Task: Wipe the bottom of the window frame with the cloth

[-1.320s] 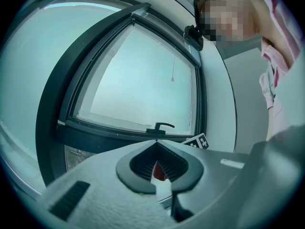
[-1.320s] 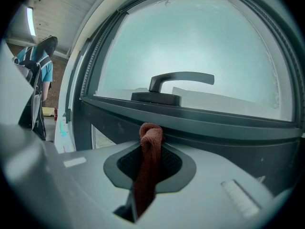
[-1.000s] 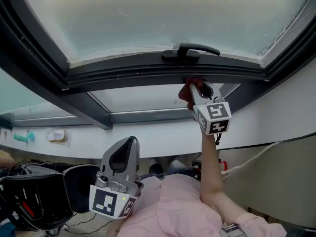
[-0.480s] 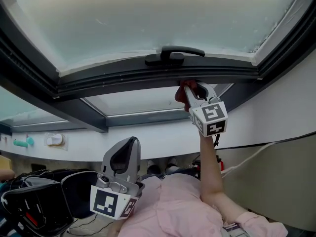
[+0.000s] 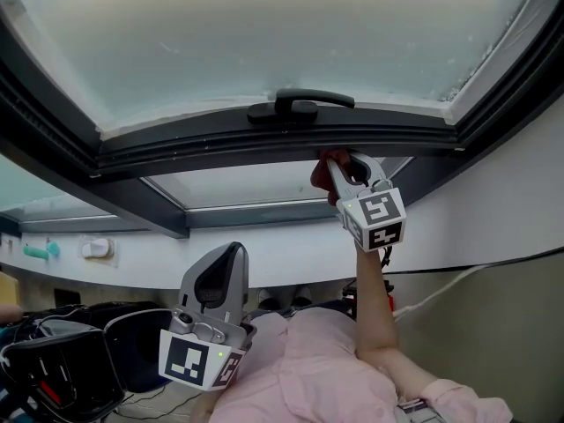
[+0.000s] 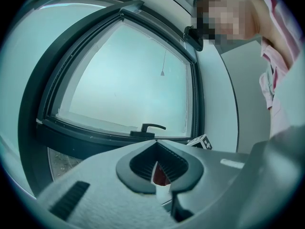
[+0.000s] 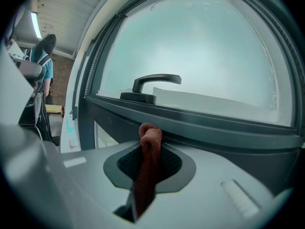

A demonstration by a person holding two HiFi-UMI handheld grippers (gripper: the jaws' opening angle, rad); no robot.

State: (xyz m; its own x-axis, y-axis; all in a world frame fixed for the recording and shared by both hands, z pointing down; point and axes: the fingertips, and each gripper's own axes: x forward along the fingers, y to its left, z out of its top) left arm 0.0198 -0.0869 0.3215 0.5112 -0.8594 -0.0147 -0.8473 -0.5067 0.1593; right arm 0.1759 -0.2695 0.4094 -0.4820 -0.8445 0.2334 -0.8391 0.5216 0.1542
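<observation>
The right claw is clenched on a rust-red cloth, which runs as a narrow folded strip between the two dark pads and ends in a rounded bunch just past the tips. That bunch sits against the lower edge of the dark bottom rail of the window frame, to the right of and below the black handle mounted on the rail's upper side; it looks to be touching the rail. In the head view this claw points up and to the left, its marker cube just below the jaws, and a bare forearm reaches up to it from a pink shirt. The left claw is held low in front of the chest, well apart from the frame, clenched on nothing: its tips meet and only a thin slit shows between the pads. Its view looks up at the same window, the handle and the other claw's cube small in the distance. Above the rail spreads a frosted pane; below it lies a second, smaller pane in dark framing, then a white sill. A pale cable hangs at the right, and black bags lie at the lower left.
</observation>
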